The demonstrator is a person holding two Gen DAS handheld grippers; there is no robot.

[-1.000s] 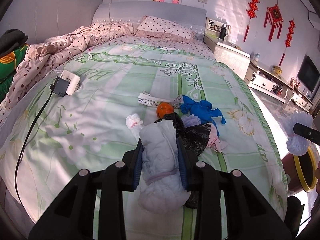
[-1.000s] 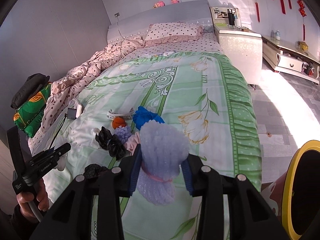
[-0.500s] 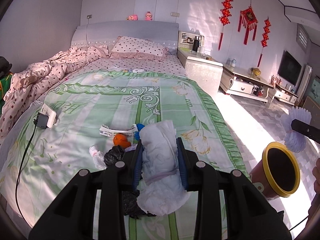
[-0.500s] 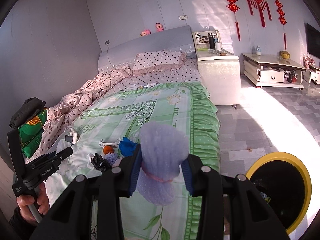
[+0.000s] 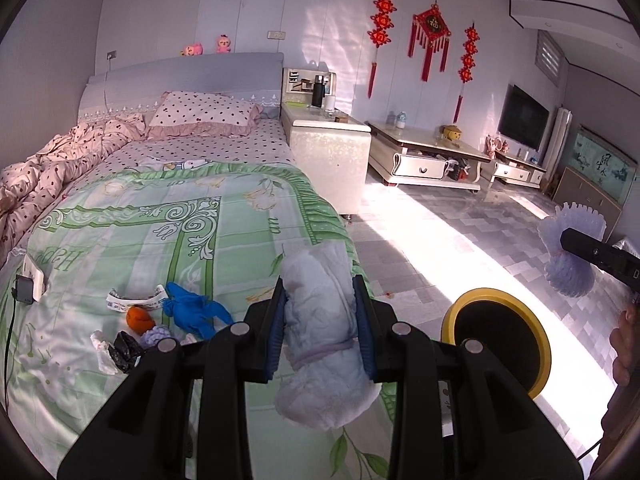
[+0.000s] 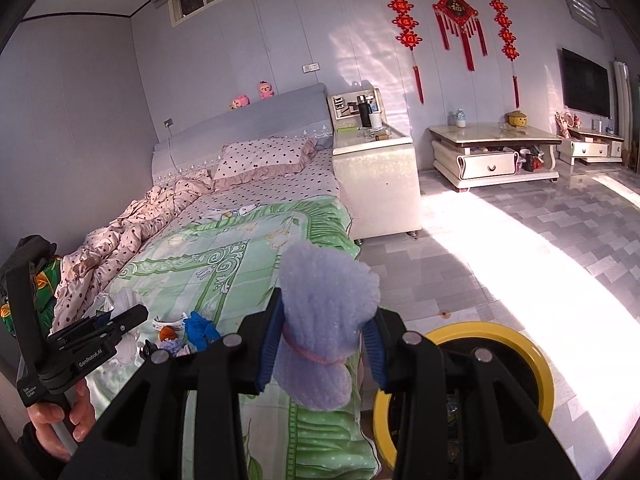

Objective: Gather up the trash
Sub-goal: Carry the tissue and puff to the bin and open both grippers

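Note:
My left gripper (image 5: 320,320) is shut on a crumpled white wad (image 5: 320,336), held above the bed's near right edge. My right gripper (image 6: 324,332) is shut on a lilac foam net (image 6: 326,320) tied with a pink band, held beside the bed. The yellow-rimmed bin (image 5: 498,340) stands on the floor right of the bed; in the right wrist view the bin (image 6: 504,340) is just below and right of the gripper. The lilac net also shows in the left wrist view (image 5: 572,244). More trash lies on the green quilt: blue glove (image 5: 192,312), orange ball (image 5: 138,318), black bag (image 5: 124,348), paper strip (image 5: 136,300).
A charger and cable (image 5: 24,288) lie at the bed's left edge. A pink spotted duvet (image 5: 48,160) is heaped at the left. A white nightstand (image 5: 324,160) and low tables (image 5: 428,156) stand by the far wall. The tiled floor (image 5: 440,248) is sunlit.
Both grippers have pulled back from the bed and swung right with their loads. The bin has come closer in both views. The trash pile on the quilt now lies far left.

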